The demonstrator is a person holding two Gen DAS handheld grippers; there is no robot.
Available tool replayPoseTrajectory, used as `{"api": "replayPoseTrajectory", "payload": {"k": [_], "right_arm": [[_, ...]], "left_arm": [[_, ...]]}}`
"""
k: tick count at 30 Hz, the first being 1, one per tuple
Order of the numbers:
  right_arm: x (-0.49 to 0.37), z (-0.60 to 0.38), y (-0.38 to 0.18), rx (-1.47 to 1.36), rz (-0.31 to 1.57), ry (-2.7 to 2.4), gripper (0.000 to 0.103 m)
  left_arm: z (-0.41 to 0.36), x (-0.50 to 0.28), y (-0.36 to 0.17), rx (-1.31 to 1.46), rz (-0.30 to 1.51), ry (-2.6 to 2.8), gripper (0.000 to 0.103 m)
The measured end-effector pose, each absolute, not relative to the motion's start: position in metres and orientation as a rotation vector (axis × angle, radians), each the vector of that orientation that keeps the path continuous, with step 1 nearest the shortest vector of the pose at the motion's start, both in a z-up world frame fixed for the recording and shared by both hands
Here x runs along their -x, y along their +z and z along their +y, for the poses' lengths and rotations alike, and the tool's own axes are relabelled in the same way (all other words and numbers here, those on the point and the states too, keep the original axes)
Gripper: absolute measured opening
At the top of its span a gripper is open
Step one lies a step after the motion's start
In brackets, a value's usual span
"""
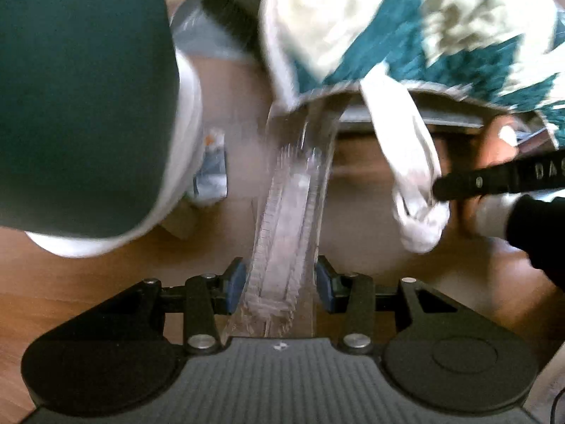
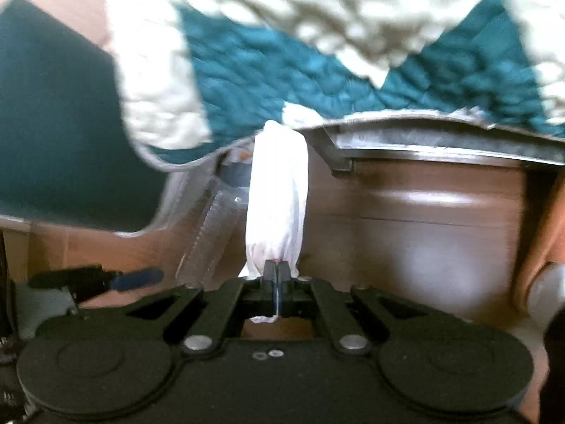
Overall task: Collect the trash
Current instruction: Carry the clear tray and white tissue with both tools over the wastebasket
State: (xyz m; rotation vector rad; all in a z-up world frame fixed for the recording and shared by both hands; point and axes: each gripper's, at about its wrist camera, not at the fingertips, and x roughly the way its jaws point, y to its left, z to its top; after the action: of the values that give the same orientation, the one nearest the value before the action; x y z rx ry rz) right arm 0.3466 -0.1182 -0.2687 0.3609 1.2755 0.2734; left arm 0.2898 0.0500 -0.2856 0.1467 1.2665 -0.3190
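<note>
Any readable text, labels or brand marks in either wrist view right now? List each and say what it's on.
"DA": pale letters on the right gripper's black finger, cut off by the left wrist view's edge; more may follow.
Package on the floor: orange and blue print, too blurred to read.
Clear plastic bottle: no label visible.
Right wrist view: no text.

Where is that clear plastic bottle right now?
The clear plastic bottle sits between the left tongs, pointing toward the teal-and-cream quilt. In the left wrist view, the white tissue held by the right tongs hangs to its right.
</note>
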Motion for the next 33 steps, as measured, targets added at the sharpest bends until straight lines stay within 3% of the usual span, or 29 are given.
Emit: {"api": "replayPoseTrajectory", "payload": {"k": [5, 15, 33], "right_arm": [[-0.311, -0.118, -0.211, -0.383, 1.21, 0.316, 0.0], [-0.251, -0.131, -0.12, -0.356, 1.059, 0.366, 0.0], [-0.269, -0.069, 0.032, -0.136, 0.754, 0.51, 0.0]], "left_arm": [[0.044, -0.279, -0.21, -0.112, 1.217, -0.314, 0.041], [0.041, -0.23, -0.115, -0.091, 1.099, -0.235, 0.039], [0.086, -0.193, 0.036, 0.042, 0.753, -0.068, 0.039]]}}
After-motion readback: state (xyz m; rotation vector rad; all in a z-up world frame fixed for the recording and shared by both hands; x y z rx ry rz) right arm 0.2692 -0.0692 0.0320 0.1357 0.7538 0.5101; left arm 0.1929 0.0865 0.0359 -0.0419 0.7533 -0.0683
